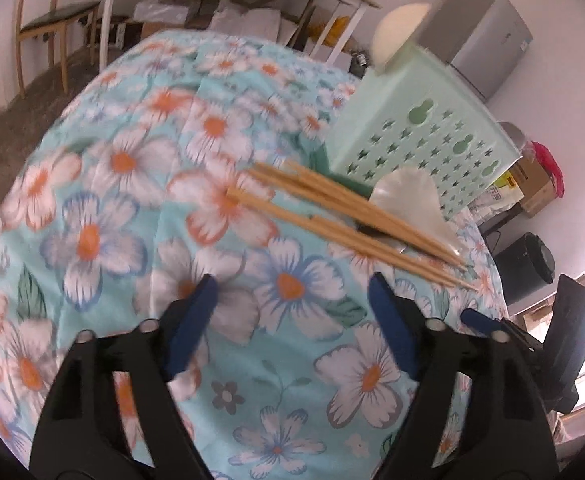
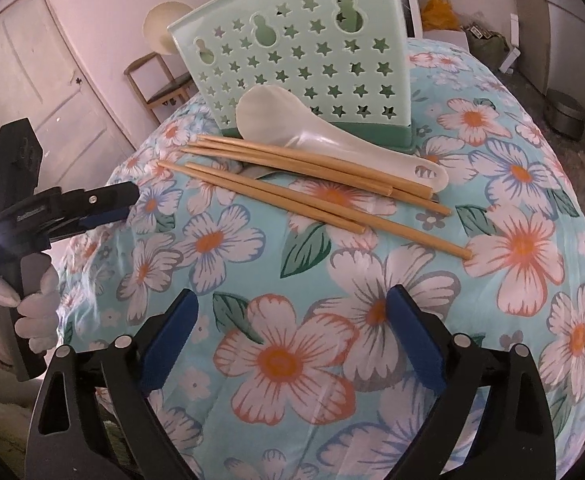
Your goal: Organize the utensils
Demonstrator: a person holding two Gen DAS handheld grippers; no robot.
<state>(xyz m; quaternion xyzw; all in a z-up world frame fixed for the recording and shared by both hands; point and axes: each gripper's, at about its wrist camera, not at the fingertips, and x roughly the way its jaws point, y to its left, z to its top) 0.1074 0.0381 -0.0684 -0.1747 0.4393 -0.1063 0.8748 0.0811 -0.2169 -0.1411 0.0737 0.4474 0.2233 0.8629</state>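
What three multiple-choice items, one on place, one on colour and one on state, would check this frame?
1. Where does the white spoon lie?
A. Inside the holder
B. On the cloth in front of the holder, beside the chopsticks
C. On the floor

2. What colour is the utensil holder?
A. Red
B. Black
C. Pale green

3. How is the right hand-held gripper?
A. Open and empty
B. Closed on a chopstick
C. Closed on the spoon

Answers: 1 B, the spoon rests on the floral tablecloth by the chopsticks; 2 C, its star-cut wall is mint green; 3 A, only cloth shows between its fingers.
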